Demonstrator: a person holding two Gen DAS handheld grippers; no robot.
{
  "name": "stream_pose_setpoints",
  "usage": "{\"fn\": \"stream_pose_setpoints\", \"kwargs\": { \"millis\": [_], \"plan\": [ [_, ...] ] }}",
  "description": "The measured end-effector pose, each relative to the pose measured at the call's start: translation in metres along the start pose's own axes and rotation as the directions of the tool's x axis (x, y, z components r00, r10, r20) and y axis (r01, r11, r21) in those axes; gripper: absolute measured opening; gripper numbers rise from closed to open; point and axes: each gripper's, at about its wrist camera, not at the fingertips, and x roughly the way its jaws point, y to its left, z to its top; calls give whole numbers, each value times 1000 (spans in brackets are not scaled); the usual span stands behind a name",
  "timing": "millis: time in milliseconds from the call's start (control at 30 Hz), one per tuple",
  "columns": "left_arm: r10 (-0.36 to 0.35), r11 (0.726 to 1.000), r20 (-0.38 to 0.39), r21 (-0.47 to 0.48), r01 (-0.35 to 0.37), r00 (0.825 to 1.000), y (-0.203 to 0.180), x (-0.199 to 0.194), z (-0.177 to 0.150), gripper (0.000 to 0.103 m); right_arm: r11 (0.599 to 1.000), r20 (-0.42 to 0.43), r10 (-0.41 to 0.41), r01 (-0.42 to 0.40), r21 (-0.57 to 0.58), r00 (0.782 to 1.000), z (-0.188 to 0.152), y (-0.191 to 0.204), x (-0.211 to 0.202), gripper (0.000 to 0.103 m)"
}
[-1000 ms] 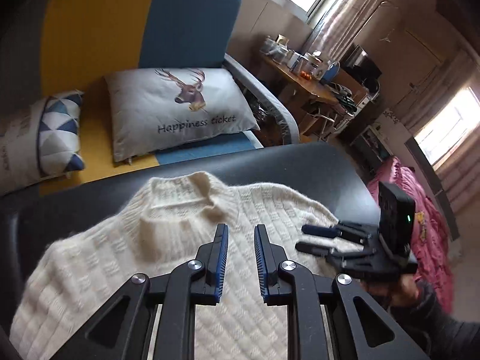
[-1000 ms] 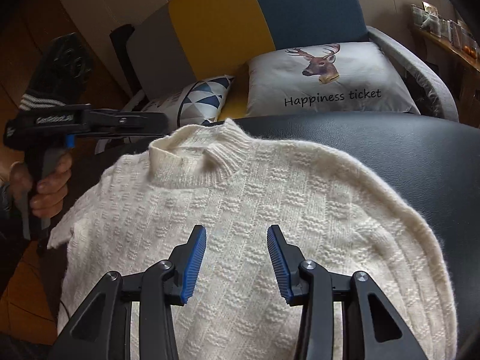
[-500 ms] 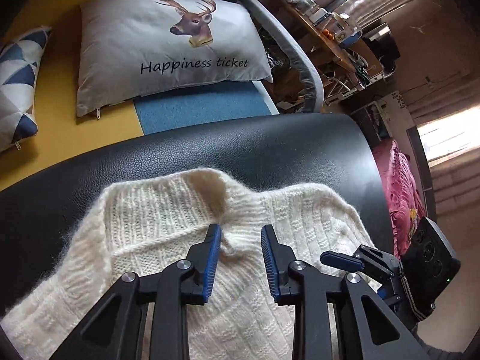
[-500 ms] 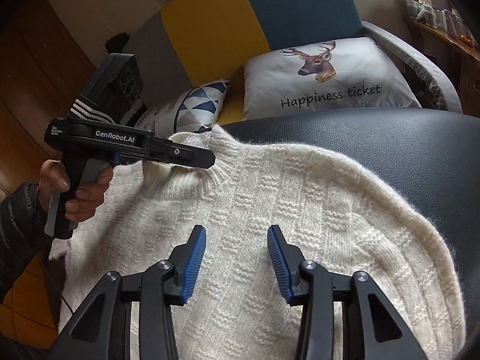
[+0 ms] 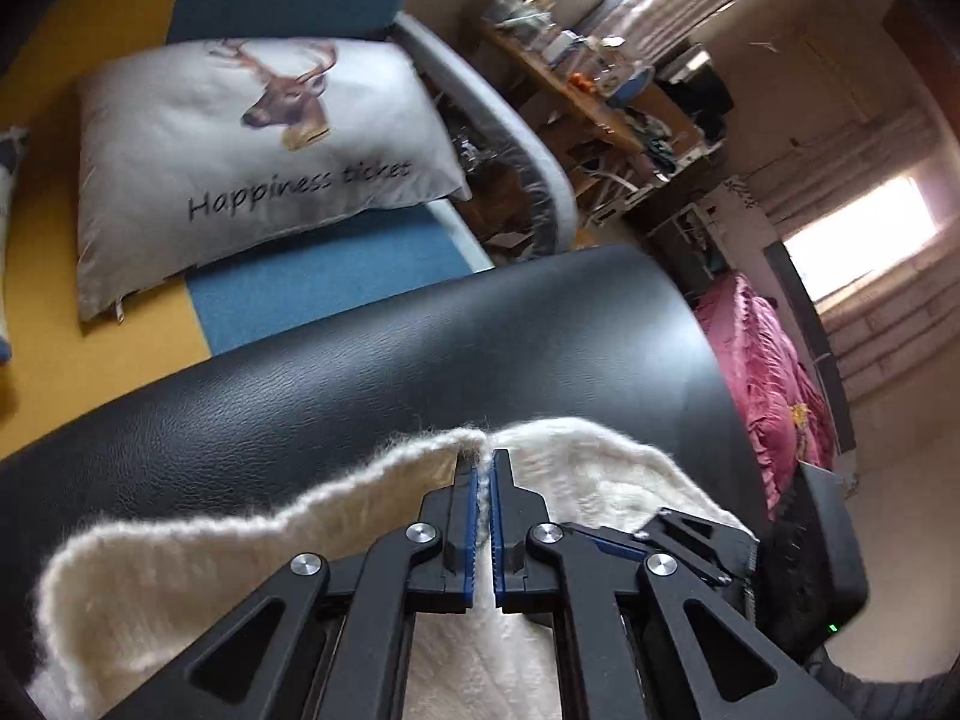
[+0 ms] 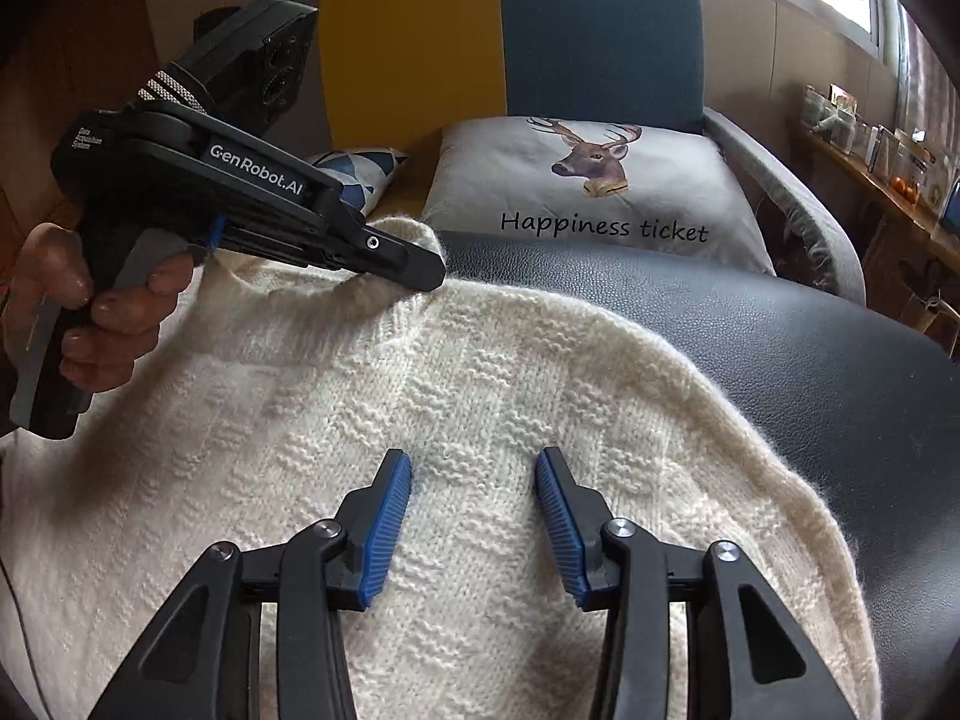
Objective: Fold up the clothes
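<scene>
At the left of the right wrist frame a hand (image 6: 90,324) holds the left gripper (image 6: 429,270), its tips at the collar of the sweater (image 6: 480,396); its own view shows the jaws just closed, pinching the collar edge between the pads (image 5: 474,498). The sweater lies flat on a black leather seat (image 6: 810,348), filling the lower centre. Bottom centre, the right gripper (image 6: 474,468) hovers over the knit with jaws apart, gripping nothing. Upper centre sits a deer pillow (image 6: 600,192)
</scene>
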Motion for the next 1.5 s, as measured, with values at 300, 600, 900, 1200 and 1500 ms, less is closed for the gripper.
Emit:
{"fn": "stream_pose_setpoints", "kwargs": {
  "millis": [300,600,900,1200,1500],
  "plan": [
    [16,997,27,-76,-14,1000,12,2,-3,4,1000,11,7,-7,6,1000,-2,1,0,45],
    [211,976,197,-86,-198,957,11,-101,-69,42,903,64,367,-372,216,928,27,-16,-23,53],
    [301,953,277,-45,-301,913,27,-109,-148,38,711,-134,653,-542,448,745,99,51,74,56],
    [326,944,273,-33,-329,905,46,-95,-145,37,610,-53,754,-667,427,655,128,88,126,58],
    [420,899,274,3,-438,865,38,-85,-152,30,779,-117,593,-531,332,797,138,82,112,54]
  ]
}}
